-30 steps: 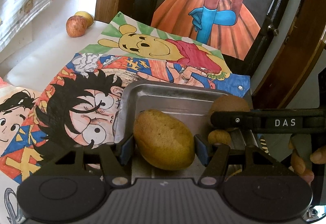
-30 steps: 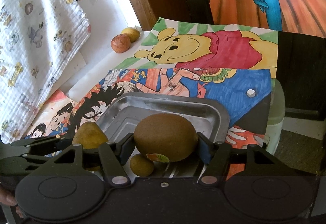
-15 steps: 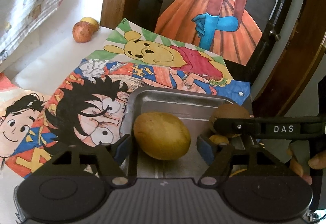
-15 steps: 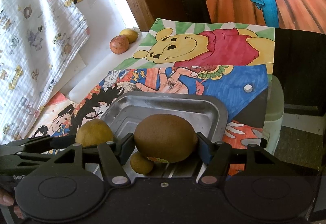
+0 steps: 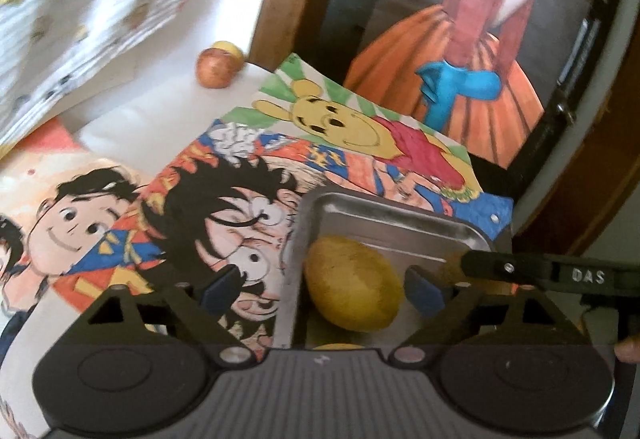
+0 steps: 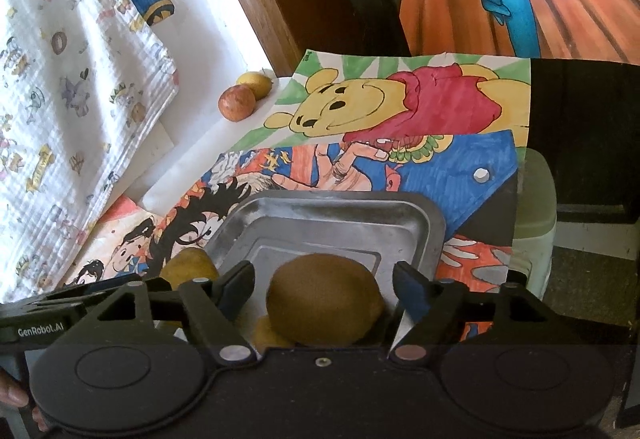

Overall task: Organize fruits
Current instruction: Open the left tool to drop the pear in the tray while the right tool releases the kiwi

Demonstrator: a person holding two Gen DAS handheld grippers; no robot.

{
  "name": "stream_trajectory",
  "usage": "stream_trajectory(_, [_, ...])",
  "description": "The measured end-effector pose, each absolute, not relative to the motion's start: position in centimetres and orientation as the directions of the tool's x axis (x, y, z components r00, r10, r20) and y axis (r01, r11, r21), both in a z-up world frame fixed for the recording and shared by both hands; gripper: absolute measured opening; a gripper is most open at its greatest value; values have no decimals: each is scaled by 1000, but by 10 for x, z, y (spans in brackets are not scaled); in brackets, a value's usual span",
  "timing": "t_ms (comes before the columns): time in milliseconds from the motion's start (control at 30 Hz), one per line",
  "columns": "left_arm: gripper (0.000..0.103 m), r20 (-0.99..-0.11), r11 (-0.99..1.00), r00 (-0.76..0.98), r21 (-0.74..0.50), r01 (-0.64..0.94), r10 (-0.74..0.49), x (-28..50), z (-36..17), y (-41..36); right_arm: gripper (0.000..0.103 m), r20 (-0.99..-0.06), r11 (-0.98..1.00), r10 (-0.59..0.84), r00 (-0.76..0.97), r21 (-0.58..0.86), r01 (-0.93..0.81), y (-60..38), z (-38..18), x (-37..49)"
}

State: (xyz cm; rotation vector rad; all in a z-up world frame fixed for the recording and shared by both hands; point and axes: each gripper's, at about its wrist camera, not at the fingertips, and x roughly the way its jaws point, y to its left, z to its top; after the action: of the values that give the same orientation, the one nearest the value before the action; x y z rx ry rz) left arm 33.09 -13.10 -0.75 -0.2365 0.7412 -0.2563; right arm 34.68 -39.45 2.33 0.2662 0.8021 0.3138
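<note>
1. Fruits are seen in a metal tray [image 6: 434,227]: a yellow-brown fruit [image 5: 354,293] lying with its long axis running left-right, a brown kiwi [image 6: 324,299] lying likewise, and a small yellow fruit [image 6: 266,333] beside the kiwi.
2. The left gripper [image 5: 320,289] is spread, its fingers clear of the yellow-brown fruit.
3. The right gripper [image 6: 324,285] is spread around the kiwi without touching.
4. A red apple [image 6: 237,102] and a yellow fruit [image 6: 256,84] are touching, well apart from the tray.
5. "DAS" and "GenRobot.AI" are read on the grippers.
</note>
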Motion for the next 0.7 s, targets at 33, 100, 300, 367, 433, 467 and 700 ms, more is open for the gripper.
stream_trajectory(33, [97,-631,942,713,-308,132,-306,330,-7,-129,82,-656,921,371,657,348,-173,-394,25,345])
stream_trajectory(100, [99,-624,941,723,-321,107,-296,327,-6,-124,83,-649,920,373,664,351,-174,-394,28,341])
stream_trajectory(300, [101,-617,942,743,-333,52,-259,317,-2,-116,93,-636,923,362,682,348,-166,-392,39,326])
stream_trajectory(367, [101,-614,942,749,-332,41,-250,314,-1,-114,95,-631,924,357,689,345,-162,-392,42,321])
stream_trajectory(433, [102,-610,944,755,-328,35,-240,309,2,-112,98,-625,925,355,695,344,-162,-391,46,315])
stream_trajectory(467, [102,-609,945,758,-325,32,-235,306,3,-112,99,-622,925,353,699,343,-162,-391,47,312])
stream_trajectory(700, [102,-603,950,773,-312,2,-199,288,10,-106,102,-615,934,332,715,319,-159,-383,60,289])
